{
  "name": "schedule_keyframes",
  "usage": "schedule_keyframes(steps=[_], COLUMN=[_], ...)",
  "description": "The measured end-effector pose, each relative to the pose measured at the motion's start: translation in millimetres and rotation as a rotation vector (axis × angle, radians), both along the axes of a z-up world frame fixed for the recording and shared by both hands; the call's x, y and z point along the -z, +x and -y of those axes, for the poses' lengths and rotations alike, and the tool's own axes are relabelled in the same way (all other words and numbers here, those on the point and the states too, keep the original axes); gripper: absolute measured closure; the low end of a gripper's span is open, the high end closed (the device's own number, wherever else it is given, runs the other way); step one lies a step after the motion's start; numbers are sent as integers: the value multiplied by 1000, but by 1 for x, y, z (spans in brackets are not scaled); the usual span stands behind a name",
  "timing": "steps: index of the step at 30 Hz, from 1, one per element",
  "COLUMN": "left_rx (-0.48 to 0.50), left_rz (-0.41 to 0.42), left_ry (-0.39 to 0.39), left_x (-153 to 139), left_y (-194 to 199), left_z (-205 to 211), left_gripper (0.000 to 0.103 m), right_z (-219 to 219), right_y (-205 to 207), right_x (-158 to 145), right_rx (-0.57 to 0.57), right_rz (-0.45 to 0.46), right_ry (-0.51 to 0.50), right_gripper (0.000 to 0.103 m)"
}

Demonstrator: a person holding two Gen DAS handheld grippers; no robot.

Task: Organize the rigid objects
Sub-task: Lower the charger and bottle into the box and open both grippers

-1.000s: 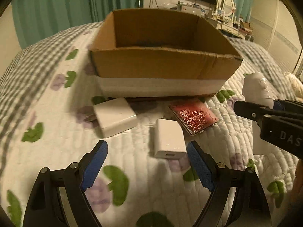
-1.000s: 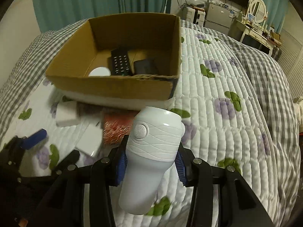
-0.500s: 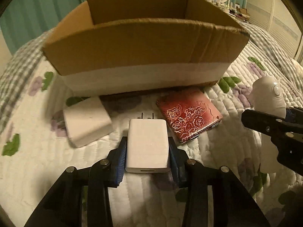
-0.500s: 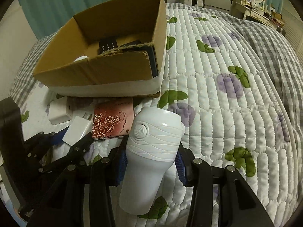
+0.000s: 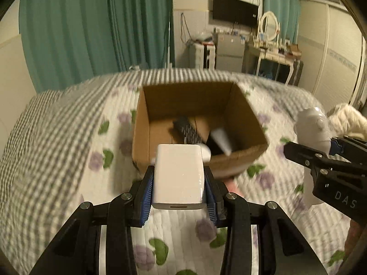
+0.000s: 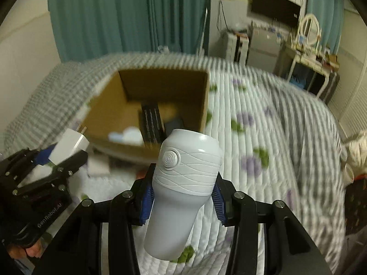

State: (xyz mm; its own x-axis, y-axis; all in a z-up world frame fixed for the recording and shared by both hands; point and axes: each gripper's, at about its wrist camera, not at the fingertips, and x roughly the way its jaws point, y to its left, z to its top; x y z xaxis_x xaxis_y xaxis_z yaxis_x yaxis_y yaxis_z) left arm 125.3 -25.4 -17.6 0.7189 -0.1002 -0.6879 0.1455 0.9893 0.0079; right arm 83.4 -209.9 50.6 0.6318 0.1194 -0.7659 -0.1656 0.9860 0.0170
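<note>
The left hand-held gripper (image 5: 179, 189) pinches a white power adapter (image 5: 179, 176) between its blue-padded fingers (image 5: 146, 192), the pads pressed against both flat sides. The adapter is held off the bed, in front of the near wall of an open cardboard box (image 5: 238, 119); its metal prongs point toward the box, and a slot shows on the end facing the camera.

The right hand-held gripper (image 6: 182, 194) clamps a white bottle-shaped device (image 6: 183, 183) with a spiral button and wavy ribbing near its top. It sits tilted between the blue pads (image 6: 218, 199), top end leaning away toward the box, also raised above the bed. In the left wrist view the same device appears at the right edge, beside the box's right wall.

Inside the box lie a black remote control (image 5: 187, 129), a dark flat item with a pale streak across it, and a round white object (image 6: 132, 135) near the front wall; motion blur keeps the details unclear. On the quilt in front of the box, in the right wrist view, lies another white block (image 6: 98, 166), and a sliver of something reddish shows just behind the device.

The box rests on a bed covered by a white quilt (image 5: 57, 160) printed with purple flowers and green leaves, edged in grey check. Teal curtains (image 5: 91, 29) hang behind.
</note>
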Motion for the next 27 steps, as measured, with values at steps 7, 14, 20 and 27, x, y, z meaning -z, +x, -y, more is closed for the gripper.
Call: schedule_keyframes(steps=[7,14,20,27], left_rx=[-7,-23,-35,-39], left_rz=[103,108,39,-30], left_ry=[-4,-14,26,33], left_x=[-49,-48,-2,44], left_y=[42,105,148,167], left_z=[4,1,8,8], left_gripper=[63,63,63,63], right_z=[-14,-31,-35,-31], right_y=[39,87,130,157], right_x=[-60,-66,-32,14], right_rx=[-47,-80,-96,-106], right_rz=[114,150,107,44], right_ry=[12,-29,-47,-43], right_gripper=[60,60,60,60])
